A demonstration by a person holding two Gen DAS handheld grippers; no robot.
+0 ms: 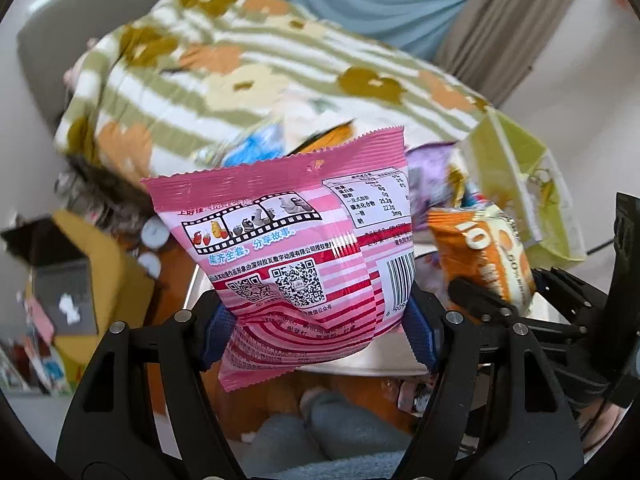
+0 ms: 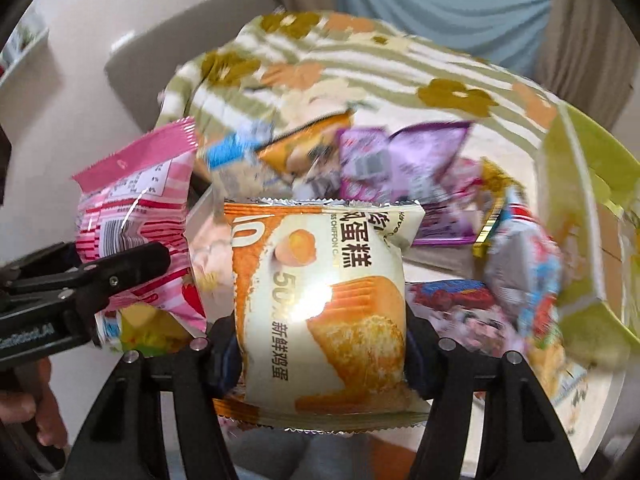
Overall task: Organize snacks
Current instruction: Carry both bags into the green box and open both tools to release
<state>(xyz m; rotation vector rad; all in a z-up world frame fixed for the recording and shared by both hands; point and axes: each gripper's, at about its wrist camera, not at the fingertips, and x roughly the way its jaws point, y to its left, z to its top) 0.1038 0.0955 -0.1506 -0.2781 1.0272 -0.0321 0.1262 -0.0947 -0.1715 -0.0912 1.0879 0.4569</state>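
My left gripper [image 1: 320, 332] is shut on a pink striped snack bag [image 1: 296, 240], held upright with its printed back facing the camera. The same pink bag [image 2: 136, 216] shows at the left in the right wrist view, clamped by the left gripper [image 2: 132, 264]. My right gripper [image 2: 324, 354] is shut on an orange and cream chiffon cake packet [image 2: 324, 292], held upright. That packet [image 1: 484, 256] also shows at the right in the left wrist view. Behind both lies a blurred heap of loose snack packets [image 2: 384, 160].
A yellow-green bag or box [image 2: 580, 208] stands open at the right; it also shows in the left wrist view [image 1: 516, 176]. A floral striped cloth [image 1: 240, 72] covers the surface behind. A yellow object [image 1: 88, 280] sits at the left. Blue and beige curtains [image 2: 440, 4] hang at the back.
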